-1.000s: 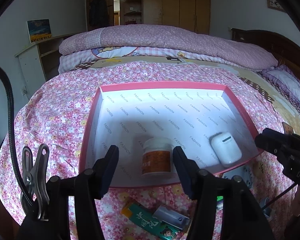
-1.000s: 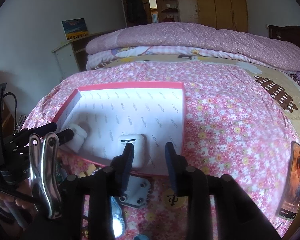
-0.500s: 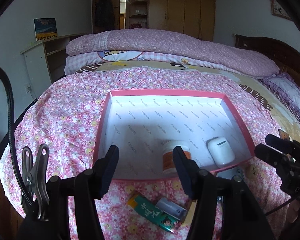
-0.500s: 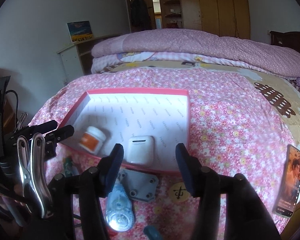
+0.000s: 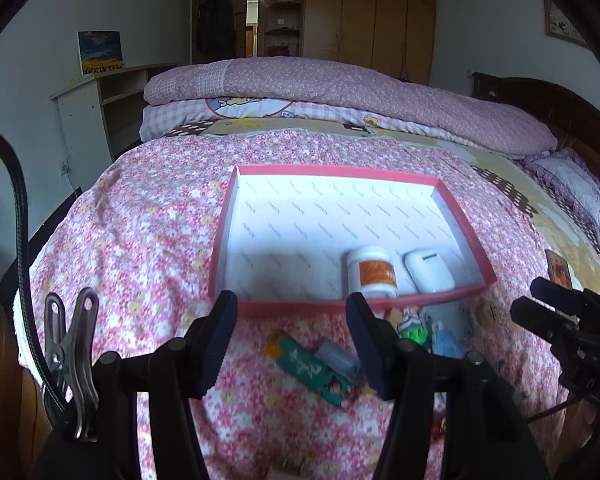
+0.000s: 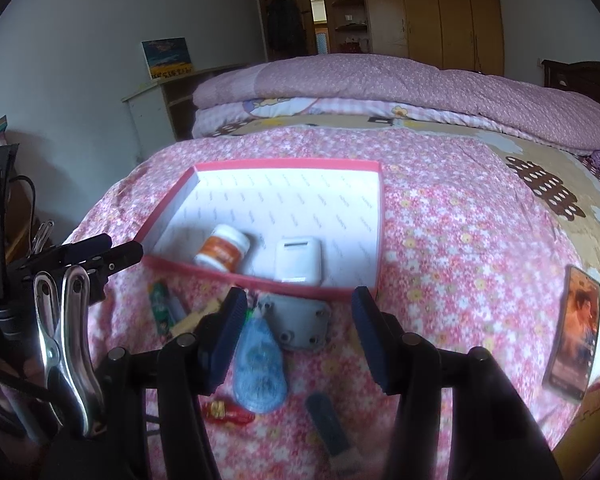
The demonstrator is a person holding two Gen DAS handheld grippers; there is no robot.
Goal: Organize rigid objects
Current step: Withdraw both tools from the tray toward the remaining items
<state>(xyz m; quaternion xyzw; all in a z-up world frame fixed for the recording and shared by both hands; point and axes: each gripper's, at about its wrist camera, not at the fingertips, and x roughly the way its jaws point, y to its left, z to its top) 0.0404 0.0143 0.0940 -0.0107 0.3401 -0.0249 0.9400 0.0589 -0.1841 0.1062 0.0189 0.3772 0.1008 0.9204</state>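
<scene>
Your left gripper (image 5: 292,334) hangs over the flowered bedspread (image 5: 140,248) with its jaws released and nothing between them. Your right gripper (image 6: 300,330) is likewise released and empty; its jaws have just been opening, and nothing sits between the pads.

The pink box (image 6: 380,216) lies open on the bed, just beyond both grippers. Inside it, against the near wall, a white jar with an orange label (image 6: 223,249) lies on its side, and a white earbud case (image 6: 298,254) lies just to its right.

Outside the box, on the bedspread near you, loose things are scattered. A grey plate with screw holes (image 6: 300,322) sits just beside the box's near wall, and a blue tape dispenser (image 6: 259,368) lies in front of it, touching or nearly so. To the left lie a green packet (image 5: 310,368) and a small grey tube (image 5: 340,358) side by side. Nearer still you have a red-and-yellow wrapper (image 6: 226,410) and a dark blue stick (image 6: 327,424). A phone (image 6: 574,332) lies far right on the bed, well apart from the rest.
</scene>
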